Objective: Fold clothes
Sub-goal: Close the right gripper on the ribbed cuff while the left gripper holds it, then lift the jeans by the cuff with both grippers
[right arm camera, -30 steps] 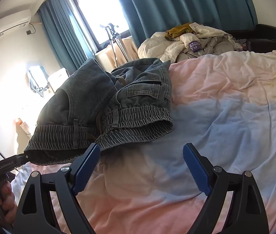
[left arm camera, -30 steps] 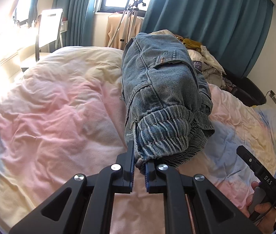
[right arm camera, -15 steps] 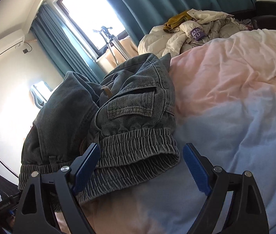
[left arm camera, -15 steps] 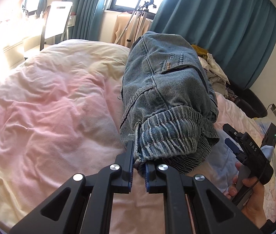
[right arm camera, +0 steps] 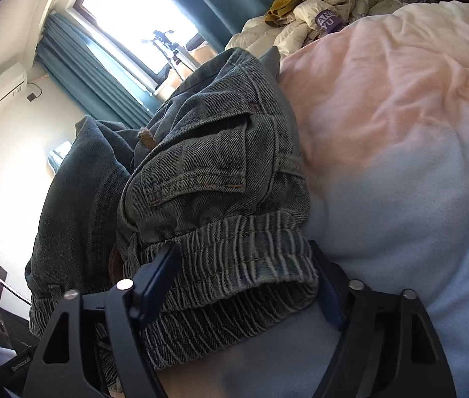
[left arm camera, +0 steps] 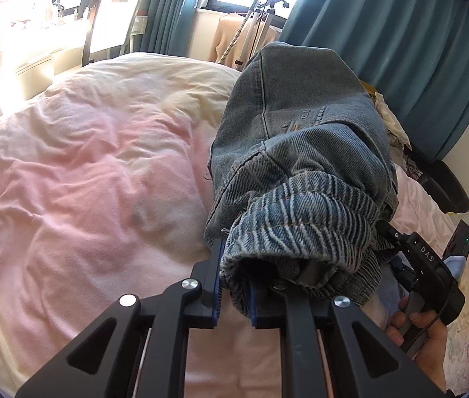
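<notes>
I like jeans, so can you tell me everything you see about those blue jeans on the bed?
The jeans are faded blue denim, folded into a thick bundle on the pink and pale blue duvet. A ribbed, stretchy waistband faces the cameras, with a stitched pocket above it. The left gripper pinches one end of the waistband, its jaws easing open a little. The right gripper has the other end between its closing jaws.

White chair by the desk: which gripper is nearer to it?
Left. The left gripper, clamped on the jeans, is on the side toward the white chair; the right gripper, jaws closing around the waistband, is beyond the jeans.
</notes>
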The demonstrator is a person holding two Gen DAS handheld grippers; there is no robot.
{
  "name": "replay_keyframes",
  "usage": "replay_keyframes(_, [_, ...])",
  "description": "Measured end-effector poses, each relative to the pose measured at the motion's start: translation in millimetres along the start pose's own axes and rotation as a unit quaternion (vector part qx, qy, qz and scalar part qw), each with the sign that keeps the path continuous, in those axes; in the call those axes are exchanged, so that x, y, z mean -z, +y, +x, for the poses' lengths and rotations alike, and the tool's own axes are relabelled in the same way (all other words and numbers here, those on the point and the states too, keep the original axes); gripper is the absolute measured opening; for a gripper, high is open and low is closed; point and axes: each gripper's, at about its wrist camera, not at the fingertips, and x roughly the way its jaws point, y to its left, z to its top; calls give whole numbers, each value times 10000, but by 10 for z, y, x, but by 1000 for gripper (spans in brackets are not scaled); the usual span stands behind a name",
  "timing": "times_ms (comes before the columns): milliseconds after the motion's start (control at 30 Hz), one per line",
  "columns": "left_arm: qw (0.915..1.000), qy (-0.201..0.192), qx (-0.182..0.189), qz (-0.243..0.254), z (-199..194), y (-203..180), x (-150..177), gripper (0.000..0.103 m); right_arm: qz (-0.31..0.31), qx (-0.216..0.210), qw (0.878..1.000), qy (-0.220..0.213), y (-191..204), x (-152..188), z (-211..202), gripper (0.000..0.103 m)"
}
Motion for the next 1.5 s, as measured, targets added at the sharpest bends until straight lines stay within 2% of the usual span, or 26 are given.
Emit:
replay_keyframes(33, [10000, 10, 30, -12, -5, 6, -1, 11, 85, 10, 10000, -50, -15, -11, -34, 42])
replay_keyframes(100, [9999, 26, 129, -70, -25, 30, -6, 11, 243, -57, 9996, -105, -19, -39, -127, 34])
replay_keyframes(167, [9998, -18, 177, -108, -64, 51, -10, 11, 133, 28, 9995, -285, 81, -95, -346, 21])
replay_keyframes(267, [9994, -8, 296, -163, -120, 63, -16, 11, -129, 127, 9977, -648, 278, -197, -753, 16])
replay_keyframes(400, [9980, 126, 606, -98, -142, 12, -8, 11, -321, 131, 9954, -898, 519, -307, -1264, 14])
replay_keyframes(533, [9935, 493, 1025, 15, -140, -79, 69, 11, -543, 369, 9931, -973, 654, -404, -1591, 14])
replay_keyframes(633, [9879, 787, 1313, 261, -180, -190, 171, 11, -362, 431, 9937, -965, 609, -534, -1733, 13])
replay_keyframes(700, [9833, 985, 1463, 452, -195, -276, 244, 13, -220, 646, 9933, -938, 497, -563, -1880, 13])
replay_keyframes(767, [9824, 1000, 1385, 753, -222, -383, 318, 14, 89, 877, 9935, -715, 290, -562, -1906, 14])
replay_keyframes(867, [9813, 958, 1129, 1230, -245, -538, 411, 16, 618, 950, 9928, -389, -162, -492, -1731, 14])
replay_keyframes(967, [9826, 864, 840, 1415, -319, -575, 516, 20, 960, 976, 9904, -171, -485, -414, -1599, 15])
replay_keyframes(1067, [9794, 891, 783, 1632, -362, -672, 572, 21, 894, 1056, 9904, -55, -566, -420, -1511, 15])
replay_keyframes(1200, [9755, 599, 652, 2014, -439, -826, 575, 21, 777, 1228, 9894, 67, -624, -456, -1384, 16])
replay_keyframes(1300, [9749, 528, 710, 2045, -386, -882, 530, 21, 702, 1342, 9884, 146, -677, -464, -1306, 16])
replay_keyframes(1500, [9750, 634, 736, 2000, -241, -907, 474, 21, 806, 1404, 9866, 206, -827, -464, -1184, 17])
